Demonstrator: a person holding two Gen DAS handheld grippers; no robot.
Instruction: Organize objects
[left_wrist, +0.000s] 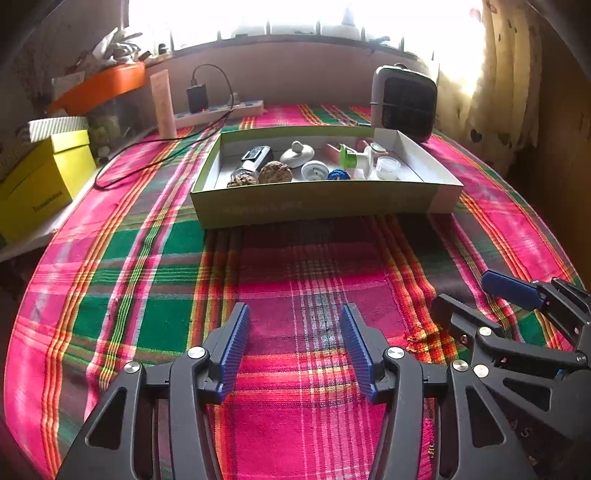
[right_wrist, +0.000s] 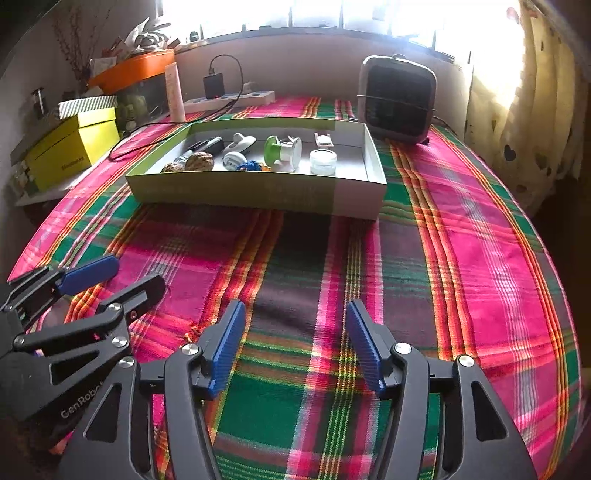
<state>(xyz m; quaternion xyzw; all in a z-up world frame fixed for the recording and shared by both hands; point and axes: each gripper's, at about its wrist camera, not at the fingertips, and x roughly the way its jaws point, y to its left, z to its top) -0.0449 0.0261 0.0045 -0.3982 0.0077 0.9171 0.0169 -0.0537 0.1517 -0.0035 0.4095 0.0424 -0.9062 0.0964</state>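
Looking down the left wrist view first: left gripper hangs low over the plaid tablecloth, jaws spread wide, nothing between the blue pads; right gripper shows at the right edge, also gaping and empty, just beside the left one. Shallow cardboard tray sits further up the cloth, well apart from both grippers; inside it — two walnuts near the front-left, a dark-capped small bottle behind them, a white knobbed lid, a white round disc, a blue knitted ball, a green-and-white spool, a small clear jar toward the right (all loose, mostly in the left and middle part). Behind the tray: a dark-grilled heater at right, a power strip with a black charger plugged in, a yellow box at the left edge.

Right wrist view: right gripper over the cloth, jaws wide, holding nothing; left gripper enters from the left, fingers apart, empty. Same tray ahead and slightly left; walnuts, spool, blue ball and clear jar all lie inside it — jar nearest the tray's right end. Heater stands just behind the tray's right corner; yellow box off to the left.
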